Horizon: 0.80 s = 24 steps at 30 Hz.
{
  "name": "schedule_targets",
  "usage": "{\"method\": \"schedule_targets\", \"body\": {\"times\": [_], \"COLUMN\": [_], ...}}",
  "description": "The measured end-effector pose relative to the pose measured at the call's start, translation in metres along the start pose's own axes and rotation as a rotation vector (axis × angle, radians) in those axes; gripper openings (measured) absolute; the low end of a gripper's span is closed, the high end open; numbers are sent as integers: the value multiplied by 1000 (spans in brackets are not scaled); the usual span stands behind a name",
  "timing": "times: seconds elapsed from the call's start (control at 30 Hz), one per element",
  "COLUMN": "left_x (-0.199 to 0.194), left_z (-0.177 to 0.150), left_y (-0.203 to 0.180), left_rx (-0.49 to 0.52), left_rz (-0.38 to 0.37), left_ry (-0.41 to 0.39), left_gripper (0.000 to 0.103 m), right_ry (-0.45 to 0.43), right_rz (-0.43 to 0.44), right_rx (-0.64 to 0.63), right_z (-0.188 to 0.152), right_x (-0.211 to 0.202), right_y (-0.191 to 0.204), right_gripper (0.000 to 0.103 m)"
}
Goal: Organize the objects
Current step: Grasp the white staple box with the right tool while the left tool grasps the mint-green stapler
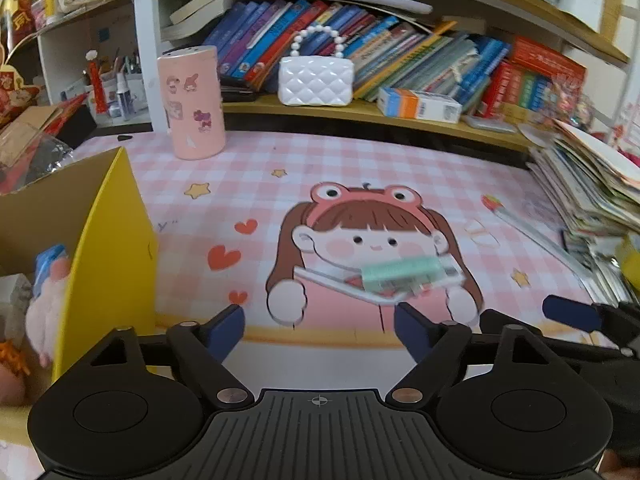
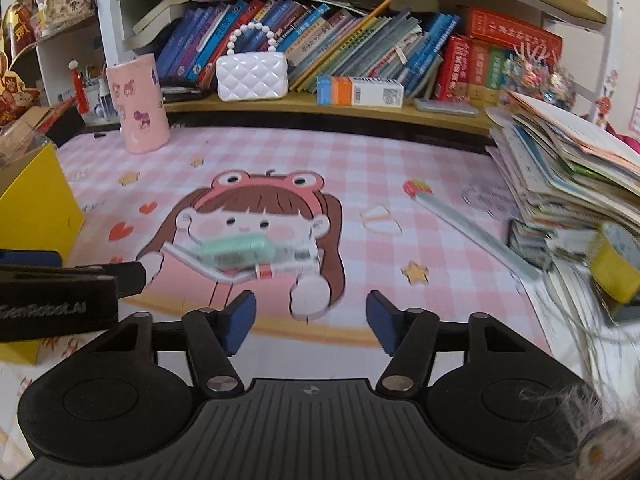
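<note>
A mint-green and clear plastic item (image 1: 404, 276) lies on the pink checked desk mat (image 1: 360, 160), over the cartoon girl print; it also shows in the right wrist view (image 2: 240, 252). My left gripper (image 1: 320, 326) is open and empty, just short of it. My right gripper (image 2: 310, 320) is open and empty, a little right of it. A yellow cardboard box (image 1: 108, 248) holding a pink plush toy (image 1: 44, 320) stands at the left; the box also shows in the right wrist view (image 2: 36, 200).
A pink sticker-covered canister (image 1: 194, 104) stands at the back left. A white quilted purse (image 1: 316, 78) and books sit on the low shelf. A tall leaning stack of papers (image 2: 572, 176) and a yellow tape roll (image 2: 616, 264) crowd the right. A ruler (image 2: 472, 224) lies on the mat.
</note>
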<state>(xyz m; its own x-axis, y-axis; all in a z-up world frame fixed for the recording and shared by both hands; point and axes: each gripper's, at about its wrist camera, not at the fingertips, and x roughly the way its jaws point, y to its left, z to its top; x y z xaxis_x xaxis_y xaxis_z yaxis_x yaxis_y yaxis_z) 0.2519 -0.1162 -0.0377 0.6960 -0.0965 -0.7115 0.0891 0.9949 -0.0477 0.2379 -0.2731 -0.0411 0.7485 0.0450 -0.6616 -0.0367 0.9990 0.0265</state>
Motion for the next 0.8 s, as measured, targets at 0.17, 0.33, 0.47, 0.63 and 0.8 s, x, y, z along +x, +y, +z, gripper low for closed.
{"method": "schedule_targets", "body": {"times": [0.17, 0.33, 0.47, 0.63, 0.8], "left_x": [25, 39, 42, 43, 43], "left_z": [13, 20, 23, 27, 29], "left_y": [2, -1, -5, 3, 6], "left_rx": [-34, -55, -65, -84, -88], "left_rz": [22, -8, -21, 5, 3], "left_ry": [12, 33, 36, 44, 52], "left_gripper": [78, 78, 79, 79, 79], "right_ry": [5, 23, 35, 24, 35], "right_rz": [20, 16, 55, 75, 75], "right_rx": [0, -28, -59, -137, -123], "right_z": [9, 12, 12, 15, 13], "right_x": [29, 53, 66, 83, 100], "right_y": [-1, -1, 0, 15, 13], "right_gripper": [55, 55, 64, 69, 68]}}
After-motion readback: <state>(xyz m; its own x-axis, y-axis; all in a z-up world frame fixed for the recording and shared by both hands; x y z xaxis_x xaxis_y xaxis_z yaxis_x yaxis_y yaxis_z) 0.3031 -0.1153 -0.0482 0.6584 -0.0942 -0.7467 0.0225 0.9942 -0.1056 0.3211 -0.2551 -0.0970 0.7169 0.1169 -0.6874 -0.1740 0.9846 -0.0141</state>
